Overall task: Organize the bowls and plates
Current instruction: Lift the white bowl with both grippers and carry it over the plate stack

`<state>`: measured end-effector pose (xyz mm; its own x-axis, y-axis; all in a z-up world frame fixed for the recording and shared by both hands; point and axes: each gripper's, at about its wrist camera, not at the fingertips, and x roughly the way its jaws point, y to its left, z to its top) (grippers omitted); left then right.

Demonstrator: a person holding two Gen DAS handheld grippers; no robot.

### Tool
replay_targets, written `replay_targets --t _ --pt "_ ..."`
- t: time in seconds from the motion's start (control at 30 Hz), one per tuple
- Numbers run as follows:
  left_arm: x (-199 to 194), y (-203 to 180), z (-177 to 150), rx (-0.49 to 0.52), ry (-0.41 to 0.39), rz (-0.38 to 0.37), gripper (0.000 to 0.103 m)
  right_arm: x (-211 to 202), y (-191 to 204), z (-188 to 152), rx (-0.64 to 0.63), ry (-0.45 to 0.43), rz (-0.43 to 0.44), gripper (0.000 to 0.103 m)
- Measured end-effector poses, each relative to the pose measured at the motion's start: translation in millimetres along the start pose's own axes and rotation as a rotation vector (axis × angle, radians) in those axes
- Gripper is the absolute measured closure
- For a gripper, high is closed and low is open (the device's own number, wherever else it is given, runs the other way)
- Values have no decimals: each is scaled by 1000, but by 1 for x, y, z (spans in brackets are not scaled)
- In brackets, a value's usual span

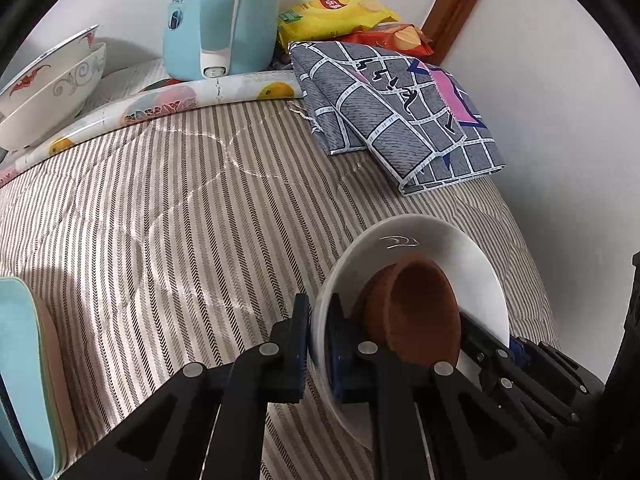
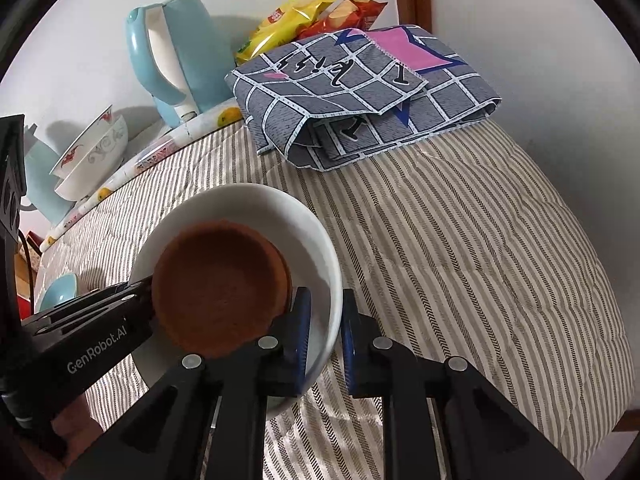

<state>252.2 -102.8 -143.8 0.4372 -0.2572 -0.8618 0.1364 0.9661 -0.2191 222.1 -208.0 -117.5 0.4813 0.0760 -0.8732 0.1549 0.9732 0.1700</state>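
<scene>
A white bowl [image 1: 440, 248] [image 2: 240, 208] holds a smaller brown bowl [image 1: 416, 312] [image 2: 220, 292] and sits tilted just over the striped cloth. My left gripper [image 1: 318, 344] is shut on the white bowl's left rim, one pad inside and one outside. My right gripper [image 2: 325, 336] is shut on the opposite rim in the same way. Each gripper shows in the other's view: the right gripper [image 1: 480, 340] behind the brown bowl, the left gripper [image 2: 136, 300] reaching in from the left.
Two stacked patterned white bowls [image 1: 52, 92] [image 2: 92, 156] lean at the back left beside a blue kettle [image 1: 220, 20] [image 2: 172, 60]. A folded grey checked cloth [image 1: 392, 108] [image 2: 360, 92] and snack bags [image 1: 332, 16] lie at the back. Pale blue plates [image 1: 24, 380] stand at the near left.
</scene>
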Motion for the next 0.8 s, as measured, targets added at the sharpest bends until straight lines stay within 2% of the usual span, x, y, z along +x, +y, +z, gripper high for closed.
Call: replay_targets --t 0.8 --pt "-60 3 -8 -10 -73 6 94 -51 23 -4 -22 -59 17 90"
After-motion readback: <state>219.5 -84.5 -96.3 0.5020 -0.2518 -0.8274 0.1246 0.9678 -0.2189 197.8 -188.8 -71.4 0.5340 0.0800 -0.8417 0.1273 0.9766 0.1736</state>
